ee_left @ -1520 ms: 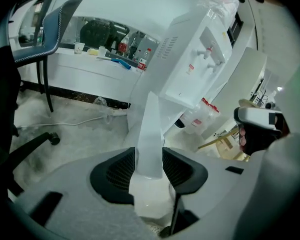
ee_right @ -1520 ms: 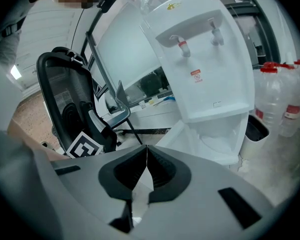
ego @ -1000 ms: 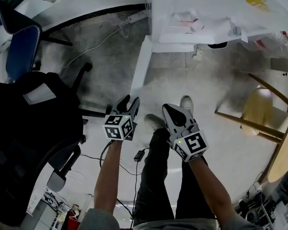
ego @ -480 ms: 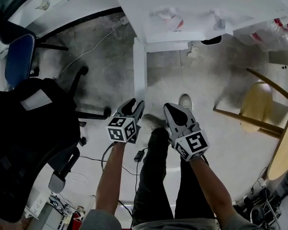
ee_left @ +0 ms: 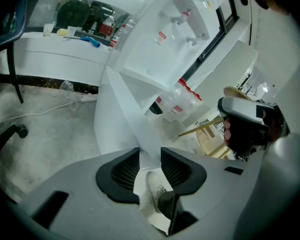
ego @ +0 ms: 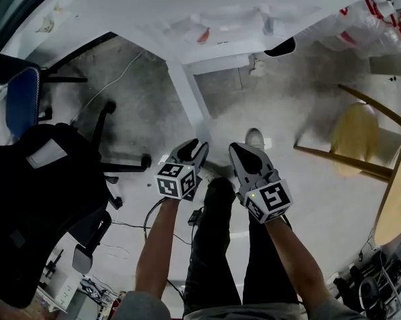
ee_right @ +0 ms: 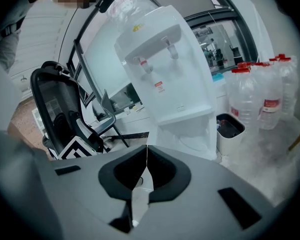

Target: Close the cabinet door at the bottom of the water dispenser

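The white water dispenser (ego: 220, 19) stands ahead of me, its bottom cabinet open (ee_right: 199, 134). Its white door (ego: 187, 95) swings out toward me across the floor. My left gripper (ego: 199, 149) sits just before the door's free edge. In the left gripper view the door (ee_left: 125, 119) narrows down toward the gap of the left gripper (ee_left: 150, 156); its jaws have just been closing a little, stand apart and press on nothing. My right gripper (ego: 243, 153) is beside it to the right, and in the right gripper view its (ee_right: 147, 151) tips meet with nothing held.
A black office chair (ego: 40, 199) fills the left, with a blue chair (ego: 20, 99) behind it. A wooden stool (ego: 353, 139) and a table edge (ego: 397, 199) are at the right. Water bottles (ee_right: 254, 99) and a small bin (ee_right: 229, 129) stand beside the dispenser. A shoe (ego: 255, 139) is below the grippers.
Both grippers have moved forward toward the dispenser, and the door's free edge now lies right in front of the left gripper. The left jaws stand slightly narrower.
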`<state>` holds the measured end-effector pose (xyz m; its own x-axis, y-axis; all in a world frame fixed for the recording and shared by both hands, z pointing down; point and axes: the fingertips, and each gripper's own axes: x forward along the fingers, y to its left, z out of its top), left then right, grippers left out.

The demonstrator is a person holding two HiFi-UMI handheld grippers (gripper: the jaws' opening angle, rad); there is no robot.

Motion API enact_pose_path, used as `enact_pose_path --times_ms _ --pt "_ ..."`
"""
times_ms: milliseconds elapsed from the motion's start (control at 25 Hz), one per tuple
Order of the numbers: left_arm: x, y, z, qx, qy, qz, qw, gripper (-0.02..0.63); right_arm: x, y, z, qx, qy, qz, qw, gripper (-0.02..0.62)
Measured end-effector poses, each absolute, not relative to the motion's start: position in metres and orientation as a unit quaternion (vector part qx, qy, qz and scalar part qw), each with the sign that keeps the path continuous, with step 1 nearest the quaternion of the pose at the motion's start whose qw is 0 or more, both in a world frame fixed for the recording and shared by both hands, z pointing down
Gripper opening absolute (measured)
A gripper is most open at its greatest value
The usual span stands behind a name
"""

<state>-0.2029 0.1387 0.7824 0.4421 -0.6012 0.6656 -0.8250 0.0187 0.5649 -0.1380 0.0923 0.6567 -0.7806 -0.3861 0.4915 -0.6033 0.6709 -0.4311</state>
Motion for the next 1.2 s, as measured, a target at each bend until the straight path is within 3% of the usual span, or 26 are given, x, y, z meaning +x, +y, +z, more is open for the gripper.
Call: enact_pose_path --times_ms 1200 --pt "-0.103 0.034 0.778 0.740 -0.468 0.172 0.451 0.140 -0.033 0.023 0.663 0.335 -0.873 0.317 0.159 0.011"
